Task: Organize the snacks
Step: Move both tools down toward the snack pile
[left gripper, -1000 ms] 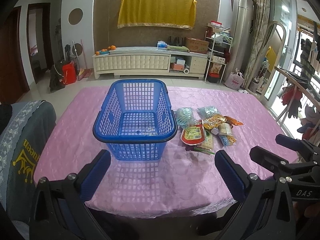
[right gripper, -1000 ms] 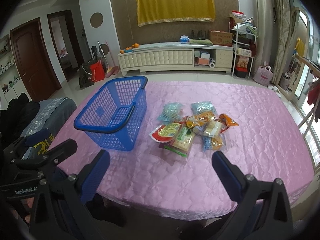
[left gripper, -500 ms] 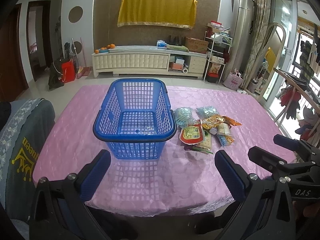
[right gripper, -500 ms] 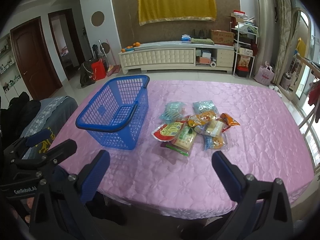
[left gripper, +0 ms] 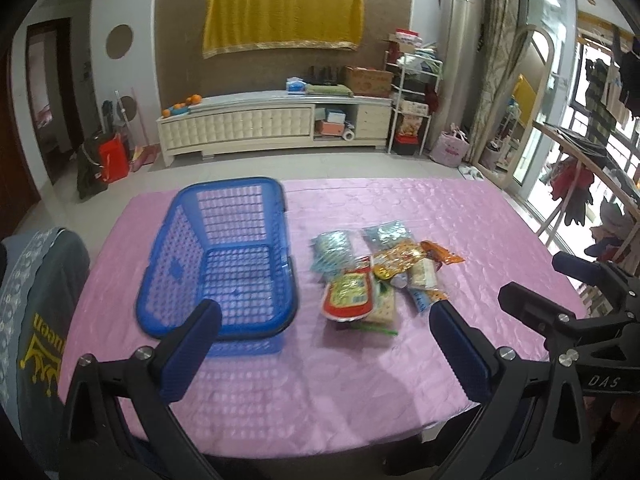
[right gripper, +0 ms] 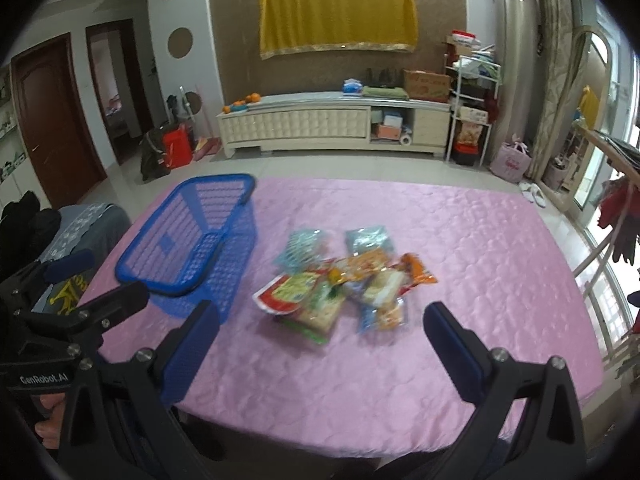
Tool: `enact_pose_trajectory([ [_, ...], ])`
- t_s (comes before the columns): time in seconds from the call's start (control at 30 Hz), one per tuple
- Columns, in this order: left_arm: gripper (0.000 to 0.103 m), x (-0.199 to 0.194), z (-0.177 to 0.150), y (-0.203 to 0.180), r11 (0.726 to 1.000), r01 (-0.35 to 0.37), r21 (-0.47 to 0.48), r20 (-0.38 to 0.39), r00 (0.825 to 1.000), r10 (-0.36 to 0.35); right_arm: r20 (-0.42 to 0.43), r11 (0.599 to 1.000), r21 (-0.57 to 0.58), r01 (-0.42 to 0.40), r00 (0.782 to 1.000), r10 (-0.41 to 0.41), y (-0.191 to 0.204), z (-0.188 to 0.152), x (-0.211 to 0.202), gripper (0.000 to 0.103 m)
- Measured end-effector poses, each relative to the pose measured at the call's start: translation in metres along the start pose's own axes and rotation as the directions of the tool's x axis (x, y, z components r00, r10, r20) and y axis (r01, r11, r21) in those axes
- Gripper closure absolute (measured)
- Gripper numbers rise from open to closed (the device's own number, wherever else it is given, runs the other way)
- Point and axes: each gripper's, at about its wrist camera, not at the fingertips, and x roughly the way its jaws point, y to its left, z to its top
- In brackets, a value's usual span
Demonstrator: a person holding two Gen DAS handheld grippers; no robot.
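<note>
left gripper (left gripper: 324, 316): mine, hanging above the near edge of the desk with its blue fingers (left gripper: 192, 354) spread wide apart and nothing between them.
right gripper (right gripper: 318, 322): mine too, over the near edge of the desk, fingers (right gripper: 454, 354) wide apart and holding nothing; its black frame also shows at the right of the left wrist view.
desk (left gripper: 460, 220): covered in a shiny pink quilted cloth, carrying the basket and the snacks.
basket (left gripper: 224, 256): blue plastic mesh, standing upright on the left part of the desk, its inside bare, its dark handle folded down along the near rim.
snacks (left gripper: 380, 272): a loose heap of packets lying flat just to the right of the basket, apart from it, near the middle of the desk.
red-edged packet (left gripper: 348, 294): at the near left of the heap, lying on top of a paler packet.
two pale blue packets (right gripper: 370, 240): at the far side of the heap, side by side.
orange packet (right gripper: 418, 268): at the right of the heap.
chair back (left gripper: 36, 320): grey cloth with yellow lettering, at the left of the desk.
</note>
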Motion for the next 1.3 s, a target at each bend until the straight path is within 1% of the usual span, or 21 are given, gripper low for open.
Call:
enact_pose_trajectory([
  [0.13,0.0,0.026,0.018,-0.017,1.0,0.014,0.023,-0.048,0.999,-0.013,-0.025,1.0,0.021,0.013,1.0,-0.013,-0.023,0.008,0.014,0.0],
  [0.27,0.0,0.052,0.039,-0.032,0.998,0.01,0.059,-0.081,0.997,-0.005,-0.062,0.999,0.05,0.022,0.998,-0.019,-0.046,0.021,0.035,0.0],
  [0.37,0.0,0.068,0.053,-0.039,0.997,0.026,0.078,-0.101,0.995,-0.018,-0.084,0.997,0.068,0.024,0.996,-0.018,-0.063,0.032,0.05,0.0],
  [0.5,0.0,0.101,0.076,-0.047,0.996,0.038,0.081,-0.166,0.986,-0.024,-0.106,0.997,0.069,0.031,0.994,-0.023,-0.079,0.05,0.073,0.0],
  [0.67,0.0,0.142,0.096,-0.051,0.998,0.007,0.061,-0.213,0.977,0.006,-0.148,0.997,0.076,0.022,0.989,-0.01,-0.095,0.069,0.107,0.001],
  [0.77,0.0,0.167,0.104,-0.055,0.998,-0.014,0.067,-0.245,0.969,0.031,-0.193,0.997,0.073,0.008,0.981,0.006,-0.1,0.08,0.135,0.003],
  [0.8,0.0,0.178,0.107,-0.058,0.996,-0.017,0.087,-0.265,0.963,0.039,-0.221,0.997,0.076,-0.006,0.975,0.023,-0.102,0.083,0.148,0.006],
  [0.87,0.0,0.191,0.112,-0.061,0.995,-0.015,0.094,-0.284,0.958,0.041,-0.254,0.997,0.072,-0.013,0.967,0.031,-0.104,0.087,0.163,0.01],
  [0.97,0.0,0.213,0.12,-0.062,0.995,-0.023,0.093,-0.312,0.949,0.051,-0.291,0.997,0.072,-0.016,0.956,0.037,-0.111,0.093,0.185,0.011],
  [1.03,0.0,0.229,0.123,-0.059,0.997,-0.027,0.074,-0.338,0.94,0.05,-0.314,0.996,0.082,-0.034,0.948,0.058,-0.117,0.097,0.198,0.011],
  [1.07,0.0,0.237,0.124,-0.058,0.998,-0.027,0.063,-0.353,0.934,0.048,-0.323,0.996,0.083,-0.043,0.944,0.067,-0.119,0.098,0.204,0.011],
  [1.1,0.0,0.246,0.123,-0.056,0.999,-0.026,0.046,-0.379,0.924,0.042,-0.336,0.995,0.086,-0.05,0.939,0.076,-0.121,0.099,0.211,0.011],
  [1.13,0.002,0.254,0.123,-0.054,0.999,-0.019,0.027,-0.405,0.914,0.028,-0.354,0.995,0.088,-0.056,0.931,0.083,-0.123,0.1,0.217,0.011],
  [1.17,0.007,0.262,0.121,-0.052,1.0,-0.02,0.012,-0.428,0.903,0.023,-0.373,0.994,0.093,-0.057,0.924,0.088,-0.125,0.101,0.223,0.011],
  [1.2,0.01,0.27,0.119,-0.05,1.0,-0.027,0.004,-0.448,0.894,0.026,-0.395,0.993,0.109,-0.05,0.914,0.09,-0.129,0.101,0.231,0.011],
  [1.23,0.017,0.277,0.117,-0.048,0.999,-0.038,-0.004,-0.461,0.887,0.032,-0.414,0.992,0.121,-0.047,0.906,0.094,-0.131,0.103,0.239,0.011],
  [1.27,0.021,0.282,0.115,-0.048,0.999,-0.044,-0.008,-0.469,0.883,0.035,-0.427,0.99,0.132,-0.046,0.899,0.099,-0.131,0.102,0.244,0.011],
  [1.3,0.023,0.29,0.113,-0.046,0.999,-0.05,-0.021,-0.486,0.873,0.034,-0.445,0.99,0.138,-0.043,0.89,0.101,-0.131,0.101,0.251,0.011],
])
